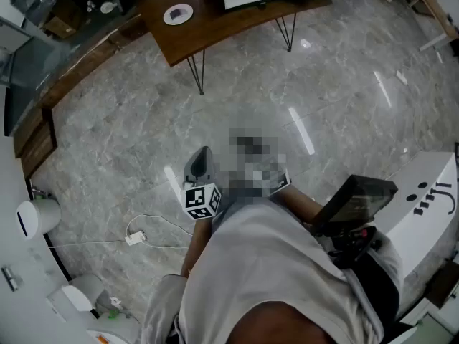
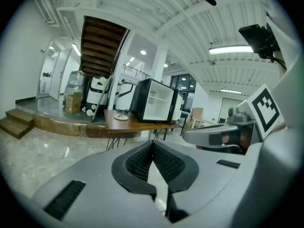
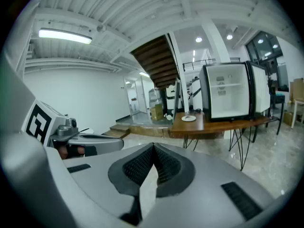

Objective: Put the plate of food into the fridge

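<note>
A small white plate [image 1: 178, 13] sits on the brown wooden table [image 1: 215, 27] across the floor, next to a black mini fridge [image 3: 232, 91] whose white shelved inside shows. The plate [image 3: 188, 118] is left of the fridge in the right gripper view, and the plate [image 2: 121, 117] stands before the fridge [image 2: 154, 101] in the left gripper view. My left gripper [image 1: 199, 165] is held at waist height, well short of the table, jaws shut and empty. My right gripper [image 1: 355, 235] sits low at my right side, partly hidden under a black screen. Both pairs of jaws, left gripper [image 2: 153, 144] and right gripper [image 3: 153, 146], meet with nothing between them.
Grey marble floor lies between me and the table. A white charger and cable [image 1: 136, 237] lie on the floor at my left. A raised wooden step [image 1: 43, 120] runs along the left; a white counter [image 1: 423, 199] stands at my right. Boxes and water jugs [image 2: 76, 96] stand behind the table.
</note>
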Demonstrator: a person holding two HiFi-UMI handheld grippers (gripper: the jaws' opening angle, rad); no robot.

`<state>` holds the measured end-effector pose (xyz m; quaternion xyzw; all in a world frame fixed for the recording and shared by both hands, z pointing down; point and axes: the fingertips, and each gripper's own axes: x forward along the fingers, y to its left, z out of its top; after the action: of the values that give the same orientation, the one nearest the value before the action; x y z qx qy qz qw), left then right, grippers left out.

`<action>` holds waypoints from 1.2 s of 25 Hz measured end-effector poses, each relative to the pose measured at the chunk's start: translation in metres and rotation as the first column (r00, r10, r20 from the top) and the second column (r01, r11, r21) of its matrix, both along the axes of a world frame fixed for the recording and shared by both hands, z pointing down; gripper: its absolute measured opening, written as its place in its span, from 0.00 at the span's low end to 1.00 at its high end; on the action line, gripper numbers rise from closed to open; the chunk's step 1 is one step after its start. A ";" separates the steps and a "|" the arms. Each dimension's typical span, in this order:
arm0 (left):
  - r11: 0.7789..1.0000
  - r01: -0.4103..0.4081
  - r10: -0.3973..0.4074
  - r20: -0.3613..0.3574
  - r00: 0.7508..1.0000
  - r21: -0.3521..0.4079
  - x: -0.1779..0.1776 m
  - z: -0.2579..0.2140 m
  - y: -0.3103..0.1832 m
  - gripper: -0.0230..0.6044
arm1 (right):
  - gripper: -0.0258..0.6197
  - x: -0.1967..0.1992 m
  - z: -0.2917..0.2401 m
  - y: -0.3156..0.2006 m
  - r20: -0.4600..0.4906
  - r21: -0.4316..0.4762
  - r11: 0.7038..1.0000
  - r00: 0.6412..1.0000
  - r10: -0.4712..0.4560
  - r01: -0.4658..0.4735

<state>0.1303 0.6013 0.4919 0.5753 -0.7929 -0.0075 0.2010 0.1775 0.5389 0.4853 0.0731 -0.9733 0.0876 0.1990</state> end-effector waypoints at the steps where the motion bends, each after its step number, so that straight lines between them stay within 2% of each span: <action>1: 1.000 -0.009 0.009 0.015 1.000 0.028 -0.005 -0.014 0.006 0.06 | 0.07 -0.009 -0.018 0.009 0.035 0.027 1.000 0.999 0.011 -0.012; 5: 0.990 -0.030 0.023 0.051 0.998 0.138 -0.022 -0.066 0.017 0.06 | 0.07 -0.037 -0.075 0.037 0.152 0.103 0.994 0.988 0.030 -0.046; 8: 0.974 -0.050 0.047 0.018 0.999 0.222 -0.022 -0.094 0.005 0.06 | 0.07 -0.048 -0.096 0.049 0.201 0.104 0.995 0.980 -0.014 -0.007; 11: 0.960 -0.061 0.060 0.012 0.998 0.274 -0.015 -0.116 0.030 0.06 | 0.07 -0.046 -0.107 0.087 0.211 0.112 0.994 0.977 -0.028 0.005; 15: 0.955 -0.083 0.075 0.039 0.996 0.285 -0.007 -0.128 0.047 0.06 | 0.07 -0.038 -0.119 0.101 0.218 0.150 0.987 0.976 0.015 -0.049; 18: 0.958 -0.109 0.095 0.065 0.993 0.266 0.001 -0.127 0.046 0.06 | 0.07 -0.033 -0.120 0.100 0.204 0.162 0.983 0.978 0.050 -0.084; 23: 0.950 -0.154 0.151 0.031 0.988 0.271 0.012 -0.130 0.041 0.06 | 0.07 -0.020 -0.122 0.095 0.201 0.147 0.983 0.977 0.077 -0.107; 27: 0.957 -0.150 0.153 0.009 0.988 0.247 0.014 -0.129 0.026 0.06 | 0.07 -0.019 -0.122 0.082 0.180 0.150 0.985 0.982 0.055 -0.083; 30: 0.964 -0.127 0.134 -0.013 0.991 0.235 0.006 -0.131 0.008 0.06 | 0.07 -0.027 -0.124 0.064 0.198 0.107 0.993 0.980 0.023 -0.045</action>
<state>0.1365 0.6097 0.3605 0.6457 -0.7439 -0.0958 0.1434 0.1507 0.6026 0.3615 0.0917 -0.9902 0.0437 0.0958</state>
